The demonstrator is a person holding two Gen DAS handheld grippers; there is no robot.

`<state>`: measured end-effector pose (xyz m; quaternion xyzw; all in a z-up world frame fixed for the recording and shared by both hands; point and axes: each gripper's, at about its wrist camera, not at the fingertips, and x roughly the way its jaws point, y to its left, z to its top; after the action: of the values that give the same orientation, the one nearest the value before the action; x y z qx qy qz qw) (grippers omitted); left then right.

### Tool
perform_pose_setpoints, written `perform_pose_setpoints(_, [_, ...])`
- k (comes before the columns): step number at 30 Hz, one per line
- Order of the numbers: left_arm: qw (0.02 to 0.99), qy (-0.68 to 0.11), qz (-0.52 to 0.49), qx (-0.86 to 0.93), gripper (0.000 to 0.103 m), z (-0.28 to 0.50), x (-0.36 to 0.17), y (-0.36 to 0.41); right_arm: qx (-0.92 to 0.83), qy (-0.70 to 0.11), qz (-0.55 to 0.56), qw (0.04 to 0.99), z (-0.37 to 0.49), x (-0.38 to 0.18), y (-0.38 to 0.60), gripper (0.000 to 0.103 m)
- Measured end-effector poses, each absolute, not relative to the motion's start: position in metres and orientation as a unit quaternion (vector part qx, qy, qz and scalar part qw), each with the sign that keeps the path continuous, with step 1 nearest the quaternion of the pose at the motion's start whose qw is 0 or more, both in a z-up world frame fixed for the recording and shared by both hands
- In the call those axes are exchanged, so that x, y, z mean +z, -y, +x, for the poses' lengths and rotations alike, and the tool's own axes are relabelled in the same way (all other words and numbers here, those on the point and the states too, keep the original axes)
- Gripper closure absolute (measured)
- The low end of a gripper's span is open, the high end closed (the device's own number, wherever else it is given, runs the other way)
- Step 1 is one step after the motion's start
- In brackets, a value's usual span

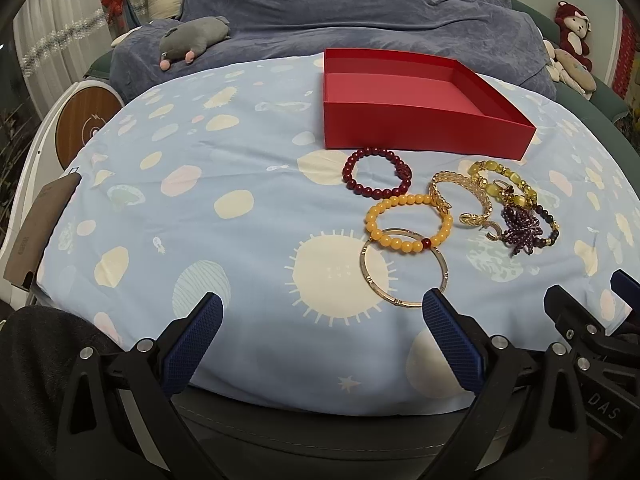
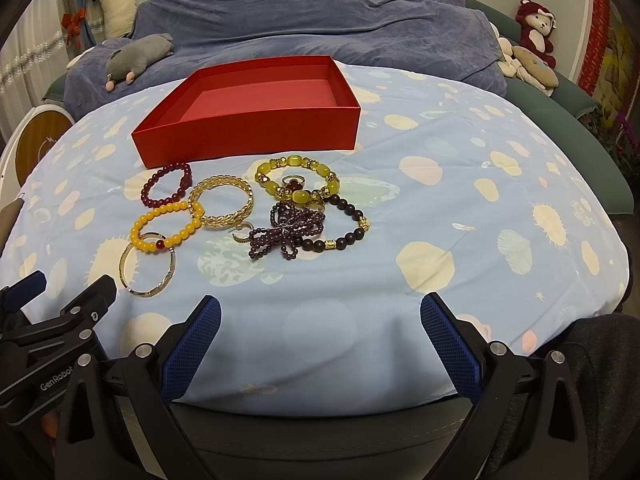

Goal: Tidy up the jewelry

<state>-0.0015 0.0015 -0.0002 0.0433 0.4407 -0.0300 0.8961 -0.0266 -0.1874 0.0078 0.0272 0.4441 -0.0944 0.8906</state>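
Observation:
An empty red box (image 1: 424, 128) (image 2: 248, 128) stands on a blue patterned cloth. In front of it lie several bracelets: dark red beads (image 1: 349, 178) (image 2: 149, 188), orange beads (image 1: 400, 200) (image 2: 176, 208), a thin gold bangle (image 1: 366, 276) (image 2: 132, 290), a gold chain cuff (image 1: 438, 194) (image 2: 244, 212), yellow-green beads (image 1: 516, 178) (image 2: 298, 198), and purple beads (image 1: 520, 232) (image 2: 280, 232). My left gripper (image 1: 322, 324) is open and empty, near the bangle. My right gripper (image 2: 320, 320) is open and empty, in front of the pile.
A grey plush toy (image 1: 192, 38) lies on the blue-grey blanket (image 1: 360, 12) behind the cloth. A red plush monkey (image 2: 536, 28) sits at the far right. A round white and wooden device (image 1: 80, 124) stands at the left edge.

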Motion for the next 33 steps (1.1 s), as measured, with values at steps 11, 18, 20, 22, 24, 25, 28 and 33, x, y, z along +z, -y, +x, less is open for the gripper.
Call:
perform_pose_setpoints(11, [0.896, -0.44, 0.046, -0.031, 0.007, -0.0018, -0.0007, -0.0026, -0.094, -0.443, 0.027, 0.891, -0.027, 0.008, 0.1879, 0.007])
perform_pose_setpoints(18, [0.897, -0.439, 0.047, -0.033, 0.007, -0.0011, 0.0, -0.0021, -0.095, -0.443, 0.027, 0.891, -0.027, 0.008, 0.1875, 0.007])
perform_pose_setpoints(20, [0.897, -0.439, 0.048, -0.033, 0.007, -0.001, 0.0, -0.0027, -0.095, -0.444, 0.027, 0.891, -0.027, 0.008, 0.1877, 0.007])
perform_pose_setpoints(22, [0.897, -0.439, 0.048, -0.033, 0.007, -0.0013, 0.0006, -0.0014, -0.096, -0.443, 0.027, 0.891, -0.0272, 0.0081, 0.1876, 0.007])
perform_pose_setpoints(24, [0.897, -0.438, 0.048, -0.033, 0.007, -0.0019, 0.0007, -0.001, -0.096, -0.443, 0.027, 0.891, -0.0274, 0.0082, 0.1882, 0.007])
perform_pose_setpoints(25, [0.897, -0.439, 0.048, -0.033, 0.007, -0.0017, 0.0005, -0.0008, -0.096, -0.443, 0.026, 0.891, -0.0274, 0.0082, 0.188, 0.007])
perform_pose_setpoints(28, [0.897, -0.438, 0.048, -0.033, 0.007, -0.0018, 0.0009, -0.0012, -0.096, -0.443, 0.026, 0.891, -0.0272, 0.0082, 0.188, 0.007])
perform_pose_setpoints(33, [0.896, -0.439, 0.051, -0.034, 0.007, -0.0023, 0.0008, 0.0006, -0.096, -0.443, 0.026, 0.891, -0.0273, 0.0082, 0.1881, 0.007])
